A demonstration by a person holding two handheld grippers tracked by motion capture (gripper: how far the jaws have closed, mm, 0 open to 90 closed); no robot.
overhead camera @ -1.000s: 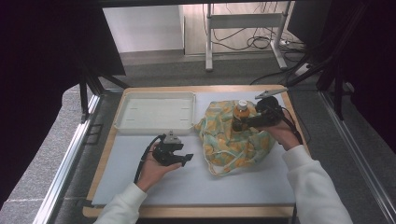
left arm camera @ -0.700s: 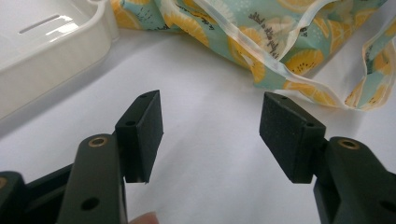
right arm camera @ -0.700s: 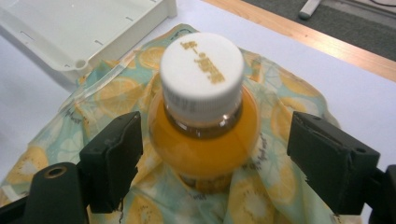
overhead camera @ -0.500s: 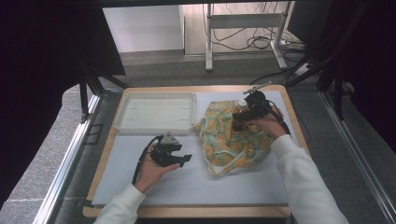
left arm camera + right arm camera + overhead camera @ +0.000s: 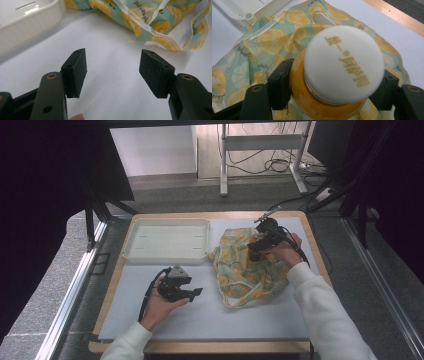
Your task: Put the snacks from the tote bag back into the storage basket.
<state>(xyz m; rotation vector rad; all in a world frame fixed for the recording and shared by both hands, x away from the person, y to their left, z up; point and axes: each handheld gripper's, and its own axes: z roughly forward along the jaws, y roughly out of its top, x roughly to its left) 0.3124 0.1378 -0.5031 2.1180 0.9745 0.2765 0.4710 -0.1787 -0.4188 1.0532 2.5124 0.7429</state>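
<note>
My right gripper (image 5: 329, 87) has just been closing its matte black jaws, and they now clamp the neck of a round bottle (image 5: 322, 100) of orange juice under its smooth white cap (image 5: 344, 65). The bottle sits on the crumpled lemon-print cloth bag (image 5: 245, 270) on the desk (image 5: 210, 315). My left gripper (image 5: 112, 72) hovers nearby, jaws apart on nothing, beside the glossy cream plastic tray (image 5: 167, 240).

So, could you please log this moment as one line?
right gripper: jaws just closing, gripping orange bottle over lemon-print bag | left gripper: open, idle on mat
</note>
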